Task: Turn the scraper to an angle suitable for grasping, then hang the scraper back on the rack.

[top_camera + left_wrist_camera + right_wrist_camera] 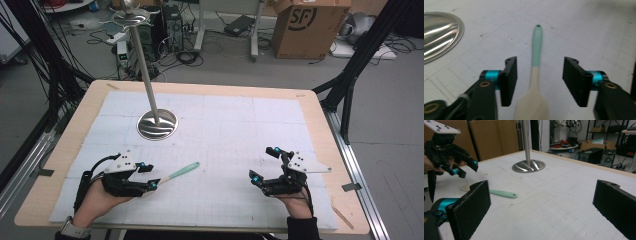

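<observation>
A spatula (pixel 182 171) with a mint-green handle and a cream head lies flat on the white gridded mat (pixel 225 130), left of the middle near the front. My left gripper (pixel 150 176) is open over the head end. In the left gripper view the spatula (pixel 536 50) runs up between the two jaws, and the pads (pixel 509 80) stand clear of it on both sides. In the right gripper view the left gripper (pixel 465 168) hovers a little above the spatula (pixel 502 193). My right gripper (pixel 262 163) rests at the front right, open wide (pixel 541 205), with nothing between its jaws.
A steel stand with a round base (pixel 157 125) and a tall pole (pixel 145 65) is at the back left of the mat. The wooden table edge (pixel 200 86) frames the mat. Beyond it are a cardboard box (pixel 310 25) and cables on the floor.
</observation>
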The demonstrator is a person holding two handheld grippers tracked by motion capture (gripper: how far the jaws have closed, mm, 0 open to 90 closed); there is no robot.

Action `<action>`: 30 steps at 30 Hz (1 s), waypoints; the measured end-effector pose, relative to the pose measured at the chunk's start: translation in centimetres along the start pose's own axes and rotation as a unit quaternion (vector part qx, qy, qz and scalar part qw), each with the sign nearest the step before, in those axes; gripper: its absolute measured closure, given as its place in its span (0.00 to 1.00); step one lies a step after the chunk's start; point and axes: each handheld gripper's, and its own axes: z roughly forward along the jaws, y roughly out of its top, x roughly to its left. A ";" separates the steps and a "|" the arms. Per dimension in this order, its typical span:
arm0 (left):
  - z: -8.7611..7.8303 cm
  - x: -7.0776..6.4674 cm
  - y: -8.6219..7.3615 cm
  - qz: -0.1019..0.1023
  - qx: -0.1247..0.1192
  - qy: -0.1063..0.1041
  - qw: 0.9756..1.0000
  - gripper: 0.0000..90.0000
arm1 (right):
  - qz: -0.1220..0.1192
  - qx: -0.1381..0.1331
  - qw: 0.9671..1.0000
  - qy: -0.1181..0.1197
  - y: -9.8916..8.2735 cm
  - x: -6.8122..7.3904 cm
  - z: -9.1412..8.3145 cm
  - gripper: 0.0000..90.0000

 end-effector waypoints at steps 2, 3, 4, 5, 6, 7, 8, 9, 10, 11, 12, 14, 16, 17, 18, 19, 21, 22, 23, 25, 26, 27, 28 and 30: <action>-0.1 0.0 0.1 -0.001 0.001 -0.010 1.000 0.36 | 0.001 0.001 1.000 0.001 0.0 0.0 0.0 0.00; -0.2 0.0 0.1 -0.004 0.005 -0.012 1.000 0.35 | 0.000 0.001 1.000 0.000 0.0 0.0 0.0 0.00; -0.2 0.0 0.2 -0.003 0.006 -0.011 1.000 0.33 | 0.000 0.001 1.000 0.000 0.0 0.1 0.0 0.00; -0.3 -0.1 0.3 0.003 0.006 -0.009 1.000 0.33 | 0.000 0.001 1.000 0.000 0.0 0.1 0.0 0.00; -0.3 -0.1 0.4 0.006 0.006 -0.010 1.000 0.33 | 0.001 0.001 1.000 0.001 0.0 0.1 0.0 0.00; -0.4 -0.1 0.5 0.007 0.004 -0.009 1.000 0.31 | -0.002 -0.001 1.000 0.001 0.0 0.0 0.0 0.00; -0.5 -0.1 0.6 0.010 0.005 -0.009 1.000 0.29 | -0.001 -0.001 1.000 0.001 0.0 0.0 0.0 0.00; -0.5 -0.2 0.7 0.011 0.004 -0.009 1.000 0.25 | -0.001 -0.002 1.000 0.000 0.0 0.0 0.0 0.00; -0.6 -0.2 0.8 0.011 0.004 -0.012 1.000 0.21 | 0.001 -0.001 1.000 0.000 0.0 0.0 -0.1 0.00; -0.6 -0.1 0.9 0.009 0.002 -0.016 1.000 0.19 | 0.001 -0.001 1.000 0.000 0.0 0.0 -0.1 0.00; -0.7 -0.1 0.9 0.010 0.003 -0.022 1.000 0.17 | 0.003 0.000 1.000 0.000 0.0 0.0 -0.1 0.00; -0.7 0.0 1.1 0.009 0.009 -0.032 0.999 0.14 | 0.002 -0.001 1.000 -0.001 0.0 0.0 -0.1 0.00; -0.6 0.1 1.2 0.012 0.020 -0.035 0.999 0.13 | 0.002 0.000 1.000 0.000 0.0 0.0 -0.1 0.00; -0.5 0.2 1.3 0.012 0.024 -0.035 0.999 0.13 | -0.002 -0.001 1.000 0.000 0.0 -0.1 -0.1 0.00; -0.3 0.2 1.3 0.011 0.029 -0.040 0.999 0.12 | -0.001 -0.001 1.000 0.000 0.0 -0.1 -0.1 0.00; -0.1 0.3 1.4 0.009 0.036 -0.042 0.998 0.10 | 0.000 0.000 1.000 0.000 -0.1 0.0 -0.1 0.00; 0.3 0.4 1.4 0.011 0.051 -0.039 0.998 0.10 | -0.001 -0.001 1.000 0.000 0.0 -0.1 -0.1 0.00; 0.6 0.5 1.5 0.011 0.060 -0.040 0.997 0.10 | 0.000 -0.002 1.000 0.000 0.0 -0.1 -0.1 0.00; 0.8 0.6 1.5 0.013 0.069 -0.038 0.997 0.10 | 0.001 -0.001 1.000 0.000 0.0 -0.1 -0.1 0.00; 1.3 0.6 1.6 0.012 0.085 -0.035 0.996 0.11 | -0.001 -0.003 1.000 -0.001 -0.1 -0.1 -0.1 0.00; 1.6 0.6 1.7 0.010 0.093 -0.036 0.995 0.12 | 0.000 -0.002 1.000 -0.001 0.0 -0.1 -0.1 0.00; 1.8 0.7 1.8 0.012 0.101 -0.036 0.994 0.13 | -0.001 -0.003 1.000 -0.001 0.0 -0.1 -0.1 0.00; 2.0 0.6 1.9 0.012 0.108 -0.034 0.994 0.16 | 0.001 -0.002 1.000 -0.001 0.0 -0.1 -0.1 0.00; 2.5 0.7 2.3 0.015 0.125 -0.036 0.991 0.22 | 0.001 -0.001 1.000 0.000 -0.1 -0.1 -0.1 0.00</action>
